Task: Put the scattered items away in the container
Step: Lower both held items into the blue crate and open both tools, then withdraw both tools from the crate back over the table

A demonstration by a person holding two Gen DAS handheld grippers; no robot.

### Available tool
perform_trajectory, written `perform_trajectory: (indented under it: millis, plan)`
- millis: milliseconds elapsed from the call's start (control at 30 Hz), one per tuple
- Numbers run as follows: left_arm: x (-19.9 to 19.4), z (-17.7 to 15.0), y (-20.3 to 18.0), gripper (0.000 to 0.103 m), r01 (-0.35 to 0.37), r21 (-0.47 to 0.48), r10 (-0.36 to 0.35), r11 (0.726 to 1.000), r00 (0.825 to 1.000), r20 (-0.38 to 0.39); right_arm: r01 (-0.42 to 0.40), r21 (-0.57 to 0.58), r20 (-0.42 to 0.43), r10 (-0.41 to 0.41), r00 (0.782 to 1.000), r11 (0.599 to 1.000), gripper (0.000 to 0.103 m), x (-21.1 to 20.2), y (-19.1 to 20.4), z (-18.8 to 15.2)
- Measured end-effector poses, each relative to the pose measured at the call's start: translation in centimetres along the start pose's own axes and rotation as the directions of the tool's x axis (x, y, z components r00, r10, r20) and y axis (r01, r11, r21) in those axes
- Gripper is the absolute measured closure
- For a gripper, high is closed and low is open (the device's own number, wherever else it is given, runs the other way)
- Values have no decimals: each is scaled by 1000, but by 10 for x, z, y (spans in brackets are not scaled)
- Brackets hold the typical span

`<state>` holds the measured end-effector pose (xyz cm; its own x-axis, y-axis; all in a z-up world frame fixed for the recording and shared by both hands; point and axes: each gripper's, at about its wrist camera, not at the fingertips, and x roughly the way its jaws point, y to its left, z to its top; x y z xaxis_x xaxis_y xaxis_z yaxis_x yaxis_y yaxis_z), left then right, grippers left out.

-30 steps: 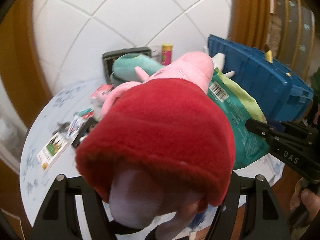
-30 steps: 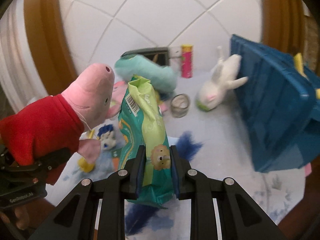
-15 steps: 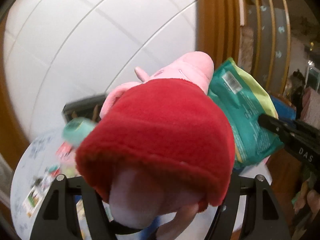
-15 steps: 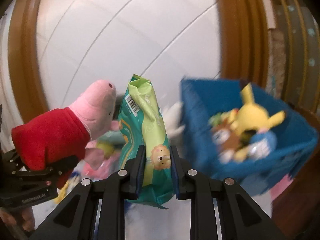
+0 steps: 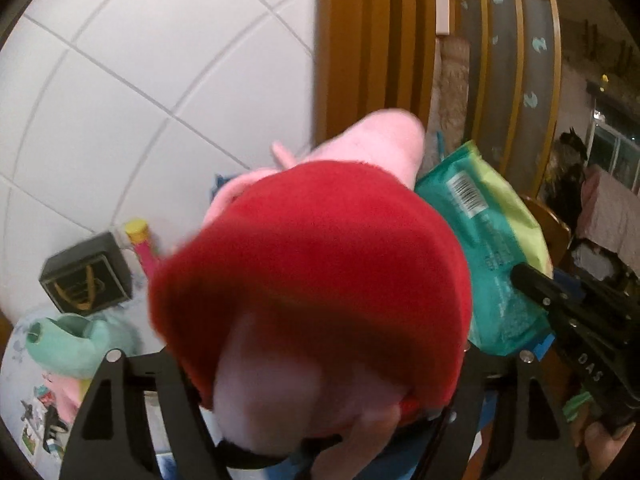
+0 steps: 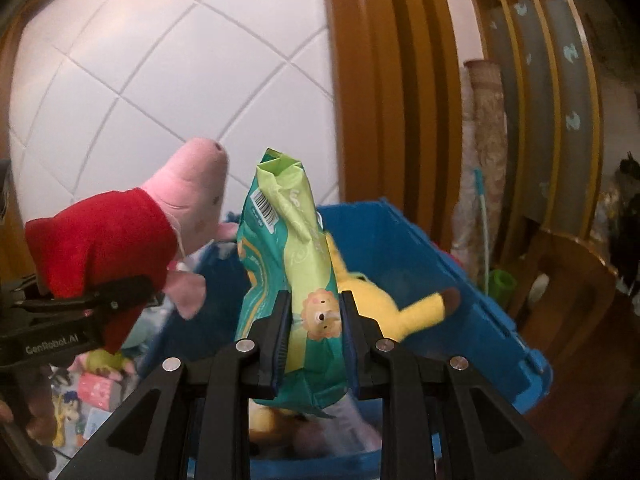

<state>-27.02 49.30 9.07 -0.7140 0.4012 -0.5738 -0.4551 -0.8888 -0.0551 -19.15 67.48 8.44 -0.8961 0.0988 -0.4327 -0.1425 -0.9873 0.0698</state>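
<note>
Soft plush pig [image 6: 120, 240] yields as our left jaws have just been opening around its red dress, while our right jaws pinch the light, crinkly green packet [image 6: 296, 280] low over the blue crate [image 6: 440, 280].

**White tiles, amber wood**

A white tiled wall [image 6: 160, 80] with pale grout lines fills the left. Beside it runs a broad orange-brown wooden frame [image 6: 392, 100]. Further right stand curved wooden slats [image 5: 516, 60], in dim, warm light.
</note>
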Motion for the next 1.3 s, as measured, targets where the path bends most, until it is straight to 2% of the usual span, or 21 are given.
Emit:
perform_trajectory:
  millis: [33,100,133,167,200,233,267,367,567,767,1100,1300]
  plan:
    - [8,-2,-6,24,3,-3,-3,1000,1000,-28,-1,7,-13,1,1000,1000,78,7,-8,-3]
    - [19,-6,-9,22,3,-2,-3,1000,998,-63,-1,17,-32,1,999,1000,69,20,-17,-9]
    - [24,-9,-10,21,4,-1,-4,1000,997,-82,0,22,-39,1,999,1000,58,23,-21,-12]
    - [30,-11,-11,21,4,0,-4,1000,995,-101,2,26,-46,0,999,1000,41,25,-23,-15]
    - [34,-13,-12,21,4,-1,-4,1000,993,-115,0,30,-58,1,998,1000,30,28,-26,-19]
    - [35,-16,-11,17,3,6,-2,1000,994,-108,-1,29,-67,3,998,1000,13,31,-27,-22]
    - [36,-19,-11,12,1,12,0,1000,995,-101,-2,27,-76,4,997,1000,10,33,-28,-25]
    - [32,-16,-21,2,-10,36,12,999,998,-60,10,31,-88,-7,996,999,6,33,-29,-33]
    - [16,-19,-25,1,-18,62,20,998,999,-30,22,40,-98,-18,995,999,1,32,-26,-40]
    - [-1,-23,-3,1,-18,48,19,999,1000,-8,35,34,-97,-32,995,999,0,29,-11,-40]
    - [-42,-58,53,1,-50,4,50,999,999,11,0,-15,-55,-1,998,1000,0,-1,62,-45]
    - [-71,-89,102,1,-88,-33,88,996,996,11,-36,-48,-34,34,999,998,0,-17,114,-51]
